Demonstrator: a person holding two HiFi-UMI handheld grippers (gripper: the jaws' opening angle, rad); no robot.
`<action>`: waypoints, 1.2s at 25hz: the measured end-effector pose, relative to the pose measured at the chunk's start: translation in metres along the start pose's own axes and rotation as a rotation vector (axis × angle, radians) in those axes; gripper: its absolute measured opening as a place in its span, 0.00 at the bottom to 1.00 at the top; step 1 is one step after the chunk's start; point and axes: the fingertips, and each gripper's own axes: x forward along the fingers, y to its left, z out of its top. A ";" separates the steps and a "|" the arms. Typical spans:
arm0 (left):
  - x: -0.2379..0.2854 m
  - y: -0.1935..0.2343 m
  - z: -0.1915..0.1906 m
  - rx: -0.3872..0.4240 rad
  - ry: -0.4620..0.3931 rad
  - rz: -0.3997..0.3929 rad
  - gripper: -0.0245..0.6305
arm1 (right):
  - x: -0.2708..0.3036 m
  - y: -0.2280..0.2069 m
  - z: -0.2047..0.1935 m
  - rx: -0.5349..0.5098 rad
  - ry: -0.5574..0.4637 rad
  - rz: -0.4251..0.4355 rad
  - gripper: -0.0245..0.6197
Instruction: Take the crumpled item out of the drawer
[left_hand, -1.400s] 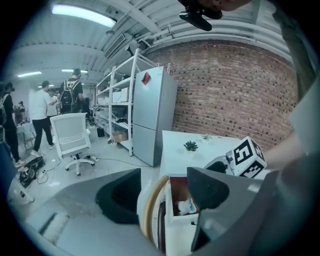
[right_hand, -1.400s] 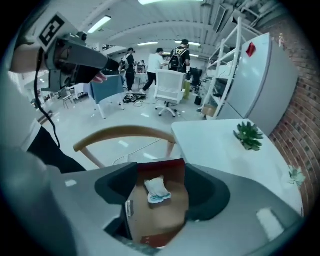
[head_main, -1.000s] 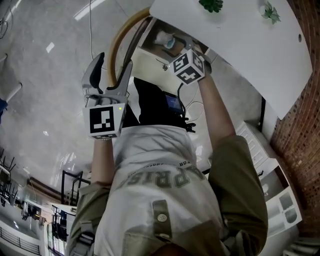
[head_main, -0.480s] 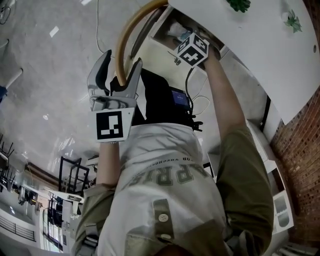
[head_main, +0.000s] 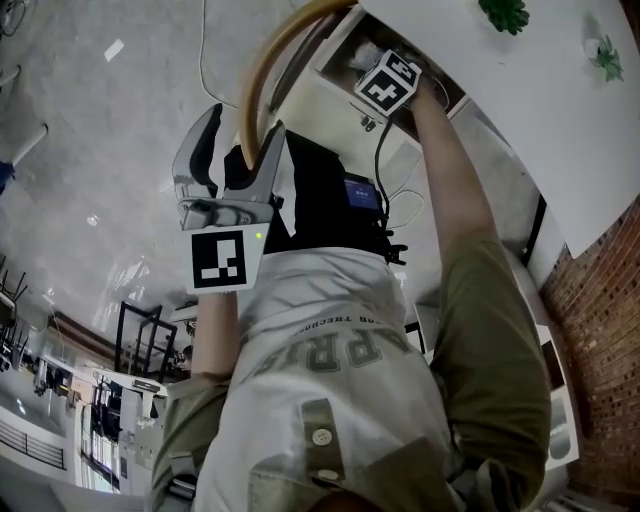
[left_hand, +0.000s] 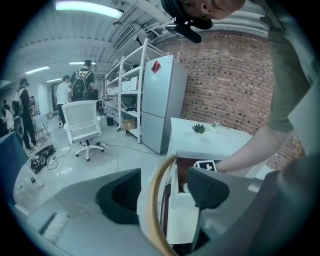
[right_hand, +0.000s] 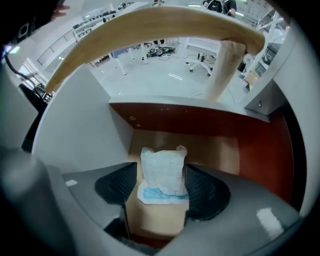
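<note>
The right gripper (right_hand: 162, 192), empty, has just opened wide — a jaw each side of the crumpled item (right_hand: 161, 170) mid-frame in the drawer (right_hand: 200, 122) — to pinch it.

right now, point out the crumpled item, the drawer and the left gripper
crumpled item (right_hand: 161, 170): right gripper view, its white middle
drawer (right_hand: 215, 150): right gripper view, bare wooden floor
left gripper (head_main: 240, 122): head view, midway between its fingertips

The drawer (right_hand: 215, 150) is open at the top: entry from above is free. Its red-brown walls (right_hand: 265, 155) close the sides. A curved wooden rail (right_hand: 150, 27) crosses alongside.
</note>
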 end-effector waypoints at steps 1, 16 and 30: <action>-0.001 0.001 -0.001 0.001 0.004 0.000 0.50 | 0.003 0.001 -0.001 -0.004 0.013 0.004 0.52; -0.004 0.007 -0.011 -0.003 0.026 0.021 0.50 | 0.026 -0.005 -0.018 -0.010 0.103 0.006 0.25; -0.023 0.019 0.001 0.035 -0.019 -0.042 0.50 | -0.040 -0.013 -0.002 0.057 -0.005 -0.152 0.15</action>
